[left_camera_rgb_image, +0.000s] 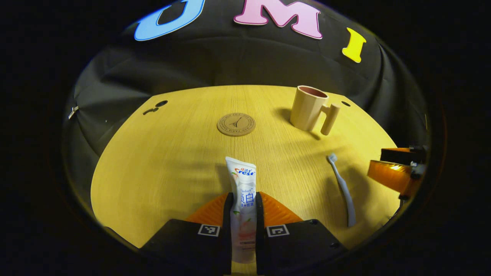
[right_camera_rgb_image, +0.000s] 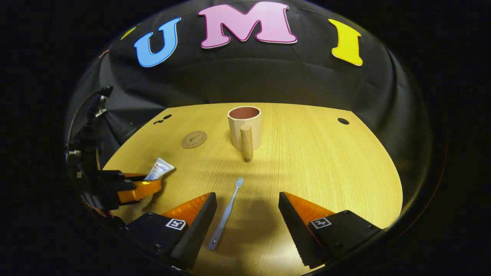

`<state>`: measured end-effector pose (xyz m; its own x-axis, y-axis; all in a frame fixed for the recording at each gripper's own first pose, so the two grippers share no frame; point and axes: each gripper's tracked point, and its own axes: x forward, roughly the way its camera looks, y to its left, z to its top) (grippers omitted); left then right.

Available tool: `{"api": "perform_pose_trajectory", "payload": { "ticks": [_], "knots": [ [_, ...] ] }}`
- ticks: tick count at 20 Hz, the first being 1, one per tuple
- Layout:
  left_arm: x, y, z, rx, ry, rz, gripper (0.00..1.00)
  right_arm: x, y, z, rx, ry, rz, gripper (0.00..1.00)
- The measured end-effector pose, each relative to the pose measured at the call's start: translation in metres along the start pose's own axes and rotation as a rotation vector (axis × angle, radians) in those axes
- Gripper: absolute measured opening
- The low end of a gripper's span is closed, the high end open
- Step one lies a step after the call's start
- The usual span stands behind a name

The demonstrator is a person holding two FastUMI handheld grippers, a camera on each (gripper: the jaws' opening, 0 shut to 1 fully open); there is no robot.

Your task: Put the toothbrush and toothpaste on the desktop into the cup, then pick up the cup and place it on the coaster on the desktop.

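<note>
Left gripper view: left gripper (left_camera_rgb_image: 244,214) sits at bottom centre of the frame, pointing forward over the desk (left_camera_rgb_image: 161,161). Its fingers (left_camera_rgb_image: 228,214) are drawn in tight, one against each side of the toothpaste (left_camera_rgb_image: 241,191). The tube runs lengthwise between them, its flat crimped end pointing up-frame toward the coaster (left_camera_rgb_image: 236,124); whether the tube is lifted clear of the desk is hard to judge from this angle.

Coaster lies flat at centre frame. Cup (left_camera_rgb_image: 308,108) stands upright at upper right of centre, handle on its right side. Toothbrush (left_camera_rgb_image: 342,188) lies flat at right, bristle end up-frame, well apart from the cup. Right gripper (left_camera_rgb_image: 395,170) shows at the right edge, low over the desk.

Right gripper view: right gripper (right_camera_rgb_image: 247,218) at bottom of frame, fingers (right_camera_rgb_image: 201,220) spread wide with nothing between the pads in contact. Toothbrush (right_camera_rgb_image: 227,212) lies on the desk in the gap, closer to the finger at lower left, head pointing toward the cup (right_camera_rgb_image: 245,126) at upper centre. Coaster (right_camera_rgb_image: 194,139) left of the cup. Left gripper (right_camera_rgb_image: 142,184) at left edge, toothpaste (right_camera_rgb_image: 159,168) protruding from it.
</note>
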<state>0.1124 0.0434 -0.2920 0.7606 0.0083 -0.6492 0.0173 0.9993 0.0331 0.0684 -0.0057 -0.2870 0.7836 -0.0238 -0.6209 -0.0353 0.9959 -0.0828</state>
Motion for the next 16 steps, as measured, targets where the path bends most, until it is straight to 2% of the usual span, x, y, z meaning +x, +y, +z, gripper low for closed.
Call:
{"api": "perform_pose_trajectory", "payload": {
  "ticks": [2,3,4,11,12,13,15,16],
  "knots": [
    [-0.01,0.001,0.001,-0.014,0.0,0.002,0.3,0.006,0.0,-0.005,-0.004,0.03,-0.014,1.0],
    [-0.012,0.003,-0.003,-0.014,0.005,0.006,0.25,0.01,0.0,-0.009,0.001,0.049,-0.017,1.0],
    [-0.016,0.005,-0.004,-0.016,0.004,0.007,0.3,0.013,0.002,-0.014,0.005,0.068,-0.02,1.0],
    [-0.047,0.013,-0.023,-0.061,0.03,0.022,0.3,0.03,0.012,-0.04,-0.018,0.179,-0.058,0.99],
    [-0.05,0.014,-0.025,-0.063,0.035,0.022,0.34,0.033,0.013,-0.042,-0.025,0.188,-0.067,0.98],
    [-0.055,0.013,-0.027,-0.068,0.039,0.021,0.29,0.033,0.013,-0.045,-0.035,0.198,-0.076,0.97],
    [-0.061,0.013,-0.031,-0.078,0.05,0.019,0.3,0.038,0.014,-0.049,-0.042,0.213,-0.084,0.94],
    [-0.064,0.013,-0.03,-0.08,0.053,0.019,0.25,0.038,0.017,-0.049,-0.036,0.212,-0.08,0.88]
  ]
}}
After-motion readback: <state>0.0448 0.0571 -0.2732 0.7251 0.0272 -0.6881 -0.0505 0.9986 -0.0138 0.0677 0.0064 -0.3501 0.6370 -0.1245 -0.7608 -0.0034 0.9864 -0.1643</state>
